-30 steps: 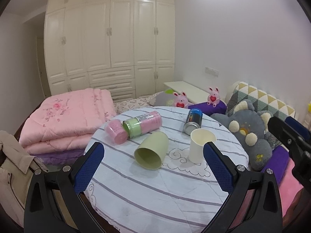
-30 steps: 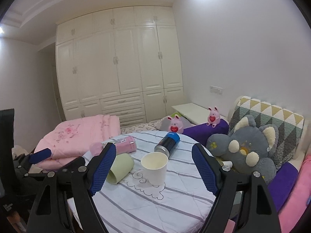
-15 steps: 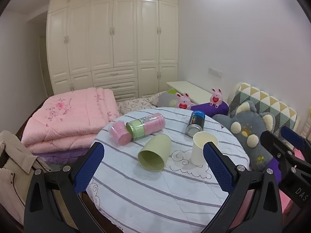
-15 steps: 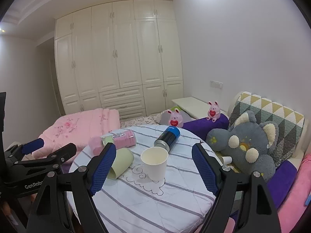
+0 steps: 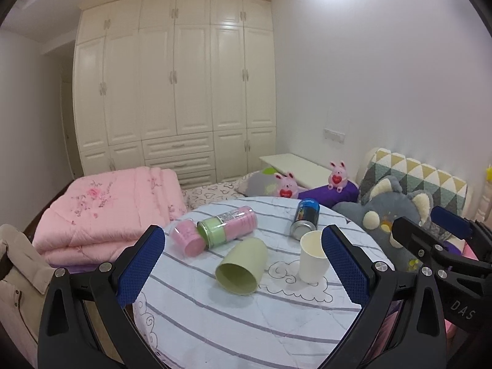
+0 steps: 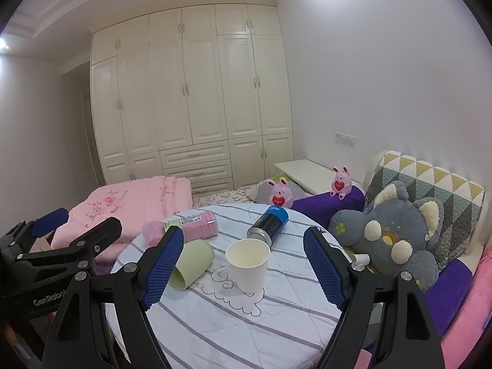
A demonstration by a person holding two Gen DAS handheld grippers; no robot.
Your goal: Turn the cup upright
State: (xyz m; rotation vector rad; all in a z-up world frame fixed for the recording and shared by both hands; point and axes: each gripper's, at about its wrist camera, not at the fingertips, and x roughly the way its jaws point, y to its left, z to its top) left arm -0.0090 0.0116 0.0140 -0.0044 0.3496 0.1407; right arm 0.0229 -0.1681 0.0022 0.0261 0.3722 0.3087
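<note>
1. Two cups share a round striped table (image 5: 246,332): a green cup (image 5: 241,266) lying on its side at the centre, mouth toward the cameras, and a white paper cup (image 5: 313,256) standing upright just beside it.
2. Two canisters and one blue-topped can (image 5: 304,218) lie toppled behind; their labels are unreadable.
3. Two pink bunny toys (image 6: 278,193) sit beyond.
4. The left gripper (image 5: 246,269) and right gripper (image 6: 243,272), marked "GenRobot" and "DAS", hover spread wide, holding nothing.

Pale green matt plastic cup (image 5: 241,266); white matt paper cup (image 5: 313,257). Striped quilted cloth tablecloth (image 5: 246,323). Glossy metal spray can (image 5: 305,219)
</note>
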